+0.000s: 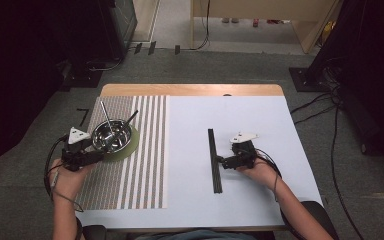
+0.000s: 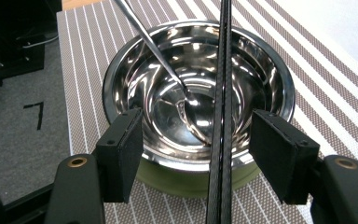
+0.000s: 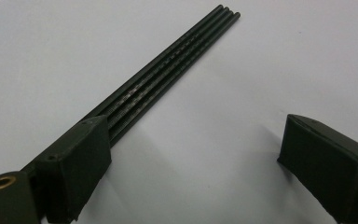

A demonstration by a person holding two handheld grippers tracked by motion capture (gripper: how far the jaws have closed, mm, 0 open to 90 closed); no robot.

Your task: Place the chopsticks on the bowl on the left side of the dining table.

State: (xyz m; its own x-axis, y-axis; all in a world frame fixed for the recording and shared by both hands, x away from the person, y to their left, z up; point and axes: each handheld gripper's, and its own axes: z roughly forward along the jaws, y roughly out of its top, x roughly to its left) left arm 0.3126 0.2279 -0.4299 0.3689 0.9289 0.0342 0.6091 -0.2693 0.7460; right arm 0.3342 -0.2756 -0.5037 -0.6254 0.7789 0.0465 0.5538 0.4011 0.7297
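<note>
The steel bowl (image 1: pixel 112 135) sits on a green coaster (image 1: pixel 130 148) on the striped placemat (image 1: pixel 145 165), near the left edge of the counter (image 1: pixel 260 200); a thin metal rod (image 2: pixel 151 44) leans inside the bowl, its tip at the bottom; a pair of black sticks (image 2: pixel 223 93) lies across the bowl's rim, running from the near side to the far side. The left hand-held gripper (image 2: pixel 198 154) hovers at the near side of the bowl, jaws spread wide, with the black sticks passing between the pads and neither pad pressing on them. Well to the right of the bowl, a bundle of black rods (image 3: pixel 168 70) lies flat on the counter; the right hand-held gripper (image 3: pixel 196 163) rests beside it, jaws spread, its left pad just beside the bundle, nothing pinched.
</note>
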